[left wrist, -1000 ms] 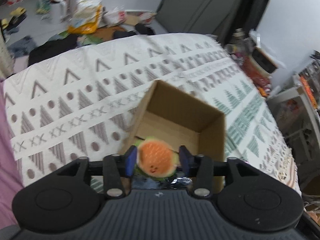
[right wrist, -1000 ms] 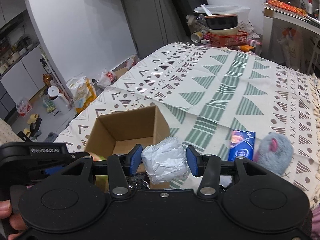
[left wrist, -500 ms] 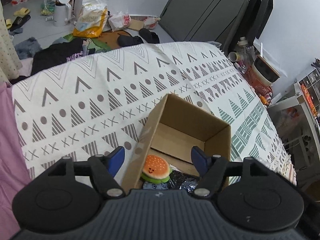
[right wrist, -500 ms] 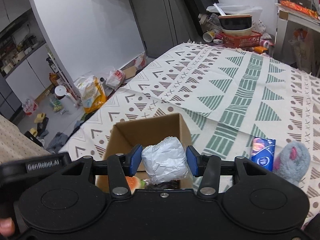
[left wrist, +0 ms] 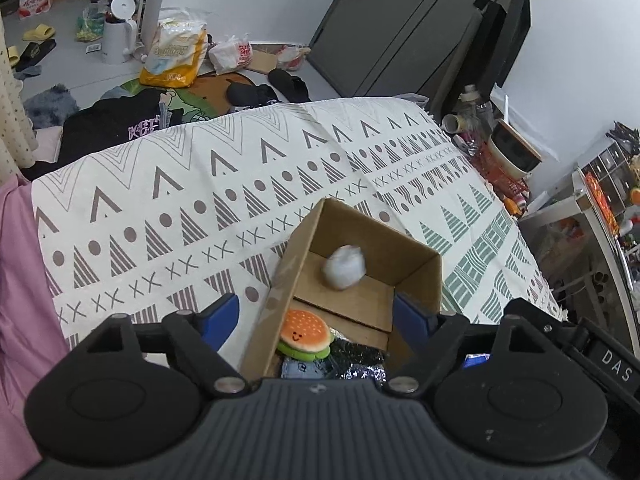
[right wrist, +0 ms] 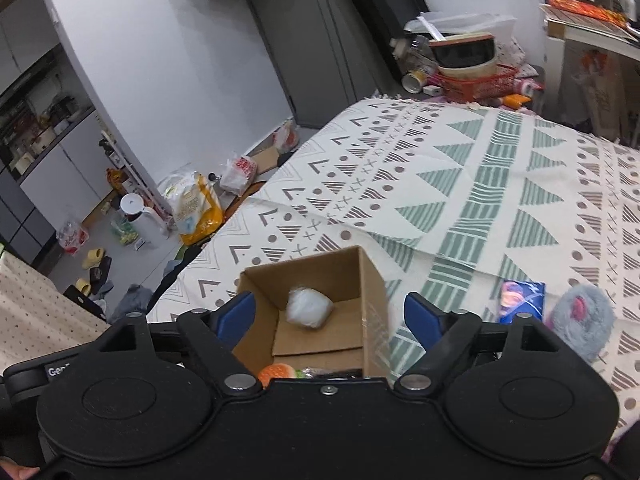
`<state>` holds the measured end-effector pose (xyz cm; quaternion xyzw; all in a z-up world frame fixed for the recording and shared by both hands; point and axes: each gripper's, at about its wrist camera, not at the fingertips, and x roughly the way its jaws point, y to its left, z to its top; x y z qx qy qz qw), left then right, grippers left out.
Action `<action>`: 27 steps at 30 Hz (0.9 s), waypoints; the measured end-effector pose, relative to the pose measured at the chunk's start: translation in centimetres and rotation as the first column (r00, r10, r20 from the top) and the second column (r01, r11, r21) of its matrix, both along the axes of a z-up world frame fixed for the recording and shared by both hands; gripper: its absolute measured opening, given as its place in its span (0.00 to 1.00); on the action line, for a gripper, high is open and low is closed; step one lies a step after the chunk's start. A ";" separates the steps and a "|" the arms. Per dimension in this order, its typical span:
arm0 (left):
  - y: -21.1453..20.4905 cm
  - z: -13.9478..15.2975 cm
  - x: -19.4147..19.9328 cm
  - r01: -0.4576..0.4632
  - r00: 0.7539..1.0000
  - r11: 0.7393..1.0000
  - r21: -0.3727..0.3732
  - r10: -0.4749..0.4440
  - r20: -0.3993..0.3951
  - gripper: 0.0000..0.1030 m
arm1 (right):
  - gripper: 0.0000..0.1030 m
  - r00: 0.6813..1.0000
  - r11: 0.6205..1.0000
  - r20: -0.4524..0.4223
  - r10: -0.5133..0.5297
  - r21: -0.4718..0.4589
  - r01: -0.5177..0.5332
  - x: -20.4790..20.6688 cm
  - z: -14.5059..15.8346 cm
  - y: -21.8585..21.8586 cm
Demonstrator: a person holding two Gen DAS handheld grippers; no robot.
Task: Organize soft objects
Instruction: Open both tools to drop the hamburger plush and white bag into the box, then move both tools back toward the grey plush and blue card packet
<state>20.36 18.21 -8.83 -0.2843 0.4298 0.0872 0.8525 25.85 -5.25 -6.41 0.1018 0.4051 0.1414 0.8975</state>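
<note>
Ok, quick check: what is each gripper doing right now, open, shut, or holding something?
Left gripper: open, holding nothing, above the cardboard box.
Right gripper: open, holding nothing; the white wrapped bundle lies in the box.

Directly below and ahead of both tongs stands the open brown cardboard box, its upright walls the only barrier around the opening; the mouth itself is unobstructed from above. Inside, the far half of the floor holds a white crumpled wad, blurred in the left wrist view, while the near end is taken by a round orange-and-green burger plush beside a dark shiny packet. Left of the left tongs, the patterned cream bedspread lies bare and flat. Right of the right tongs, a blue rectangular packet and a grey fluffy mouse plush occupy the cover near the box; farther ahead the cover is free.
</note>
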 end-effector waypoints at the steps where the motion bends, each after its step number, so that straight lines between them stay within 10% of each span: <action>1: -0.2 0.1 -0.1 0.001 1.000 1.000 0.001 -0.001 -0.003 0.81 | 0.81 1.000 1.000 -0.004 -0.007 0.000 0.007 -0.1 0.0 -0.4; 27: -8.4 2.2 0.1 0.086 0.996 0.995 0.054 -0.088 0.029 0.99 | 0.95 0.995 0.995 -0.024 -0.092 -0.027 0.091 -1.2 0.4 -12.2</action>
